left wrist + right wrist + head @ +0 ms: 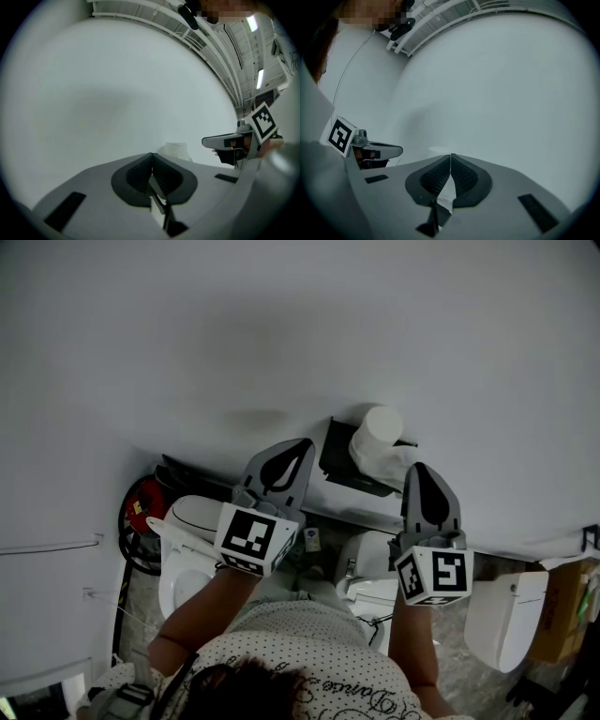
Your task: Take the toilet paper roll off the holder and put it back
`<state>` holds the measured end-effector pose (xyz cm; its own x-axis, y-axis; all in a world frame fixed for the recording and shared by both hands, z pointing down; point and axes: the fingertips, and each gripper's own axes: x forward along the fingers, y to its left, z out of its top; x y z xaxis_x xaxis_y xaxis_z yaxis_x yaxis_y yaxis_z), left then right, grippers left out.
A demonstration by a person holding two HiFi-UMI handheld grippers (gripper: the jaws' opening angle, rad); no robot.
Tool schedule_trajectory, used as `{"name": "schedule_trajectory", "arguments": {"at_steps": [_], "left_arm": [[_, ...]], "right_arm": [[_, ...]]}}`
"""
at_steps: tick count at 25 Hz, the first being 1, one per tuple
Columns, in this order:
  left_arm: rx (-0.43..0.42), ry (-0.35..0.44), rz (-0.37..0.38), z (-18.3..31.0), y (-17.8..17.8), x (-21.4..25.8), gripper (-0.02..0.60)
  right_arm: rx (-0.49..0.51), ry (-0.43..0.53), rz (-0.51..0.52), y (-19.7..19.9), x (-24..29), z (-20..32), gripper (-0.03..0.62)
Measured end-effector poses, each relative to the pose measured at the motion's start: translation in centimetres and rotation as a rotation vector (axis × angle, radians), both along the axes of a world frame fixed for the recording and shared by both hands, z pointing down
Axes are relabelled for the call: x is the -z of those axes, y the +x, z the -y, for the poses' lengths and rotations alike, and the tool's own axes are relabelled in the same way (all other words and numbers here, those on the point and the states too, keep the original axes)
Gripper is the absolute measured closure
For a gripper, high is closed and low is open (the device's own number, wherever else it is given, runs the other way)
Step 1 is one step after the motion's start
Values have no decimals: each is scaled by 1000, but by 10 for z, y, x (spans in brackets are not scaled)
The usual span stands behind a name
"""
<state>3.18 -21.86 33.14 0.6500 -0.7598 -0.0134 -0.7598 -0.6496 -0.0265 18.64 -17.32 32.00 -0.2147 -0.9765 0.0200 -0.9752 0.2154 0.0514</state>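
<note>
White wall point(281, 334) fills most of the head view, bare on every side of the holder point(337, 454). Below and left of the holder stands a white toilet point(183, 568).

The 2 grippers flank the holder. The left gripper point(300, 450) is just left of it, and the right gripper point(419, 469) is just below its right end. Both have their jaws pressed together on nothing.

The toilet paper roll point(377, 432) sits on the holder's right end, and neither gripper touches it.

The likely trouble, as I judge it, is that closed jaws cannot take the roll. Nudging it with them could tip it off toward the toilet or start the loose paper unwinding.

The wall lies directly behind the holder, so there is no room there. Open air lies in front of the holder and above it, enough for the jaws to spread. The gap between the 2 grippers is narrow.
</note>
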Motion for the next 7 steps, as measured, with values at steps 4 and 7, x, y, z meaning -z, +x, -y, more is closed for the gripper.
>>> {"name": "schedule_trajectory", "arguments": {"at_steps": [4,7], "left_arm": [[-5,-6,3,3,4,-3,577],[-6,-12,3,7,6,-6,577]], "right_arm": [[-7,-9,0,2,-2,2,583],[-12,-8,0,3,-4,5,585]]}}
